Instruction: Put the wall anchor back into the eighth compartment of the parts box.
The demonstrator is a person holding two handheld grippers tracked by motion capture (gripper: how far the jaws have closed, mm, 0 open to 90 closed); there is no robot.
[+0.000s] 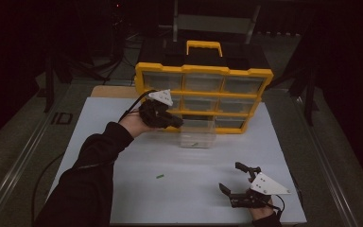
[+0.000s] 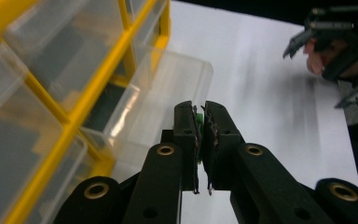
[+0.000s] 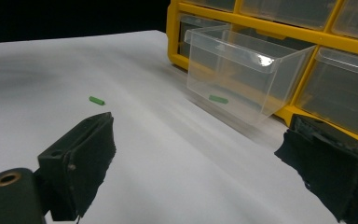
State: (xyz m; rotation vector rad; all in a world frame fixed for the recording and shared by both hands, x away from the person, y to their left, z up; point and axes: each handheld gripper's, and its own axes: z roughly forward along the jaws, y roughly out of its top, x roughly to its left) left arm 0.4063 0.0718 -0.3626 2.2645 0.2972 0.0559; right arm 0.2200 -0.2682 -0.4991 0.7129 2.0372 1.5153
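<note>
My left gripper (image 1: 177, 123) hangs just above the left rim of a clear plastic drawer (image 1: 197, 135) pulled out of the yellow organizer (image 1: 203, 71). In the left gripper view its jaws (image 2: 201, 109) are shut on a small green piece (image 2: 198, 119), with the drawer (image 2: 168, 88) just beyond them. A second green piece (image 3: 218, 99) lies inside the drawer (image 3: 242, 74). A third green piece (image 1: 159, 176) lies loose on the white mat (image 1: 123, 142), and also shows in the right gripper view (image 3: 96, 100). My right gripper (image 1: 230, 176) rests low at the front right, open, nothing between its jaws (image 3: 200, 135).
The organizer stands upright at the mat's far edge with several closed clear drawers (image 1: 203, 82) and a yellow handle (image 1: 203, 46). Dark table (image 1: 38, 142) borders the mat on both sides. The person's left sleeve (image 1: 90, 179) crosses the mat's front left.
</note>
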